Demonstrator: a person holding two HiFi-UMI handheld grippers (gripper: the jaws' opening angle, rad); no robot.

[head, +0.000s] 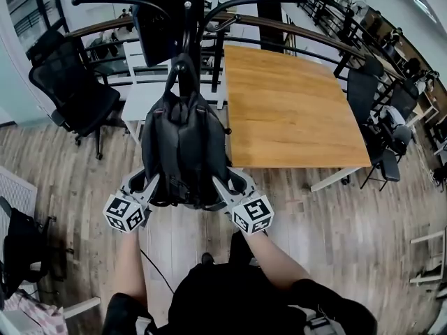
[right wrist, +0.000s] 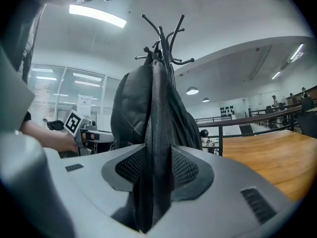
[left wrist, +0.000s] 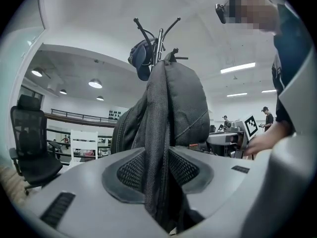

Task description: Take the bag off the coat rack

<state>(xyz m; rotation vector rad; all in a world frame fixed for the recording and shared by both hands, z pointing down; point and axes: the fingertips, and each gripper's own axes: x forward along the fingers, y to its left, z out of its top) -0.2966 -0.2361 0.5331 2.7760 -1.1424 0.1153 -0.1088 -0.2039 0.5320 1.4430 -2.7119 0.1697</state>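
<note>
Head view puts the bag (head: pixel 183 145) dead centre, hanging from the coat rack (head: pixel 187 5). Its long axis runs from 12 o'clock down to 6 o'clock. The top loop (head: pixel 183 67) sits at the 12 o'clock end, caught on the rack, and the bottom end is nearest the person.

The left gripper (head: pixel 145 184) holds the bag's lower corner at 7 o'clock and the right gripper (head: pixel 225 184) holds the matching corner at 5 o'clock. The two are level and about equally near the bag, so neither hand leads.

In the left gripper view the left gripper (left wrist: pixel 156 168) is clamped on a fold of mesh-edged fabric, with both pads (left wrist: pixel 130 171) pressing it. The bag (left wrist: pixel 176 103) rises straight up toward 12 o'clock to the rack (left wrist: pixel 159 36).

The right gripper view shows the same: the right gripper (right wrist: pixel 153 168) pinches a dark fold of the bag (right wrist: pixel 132 103), with the hooks (right wrist: pixel 163 31) directly above.

The coming move turns on one fact. The loop is at the far, upper end, opposite both grips, so I judge the bag must be pushed up along its own length before it can come away toward the person.

The bag is a black backpack of soft woven fabric, slack and creased, with a stitched seam and a mesh strap edge. It looks light and floppy.

A second dark item (head: pixel 157 19) hangs on the rack at 11 o'clock. A wooden table (head: pixel 293 110) lies at 2 o'clock.
</note>
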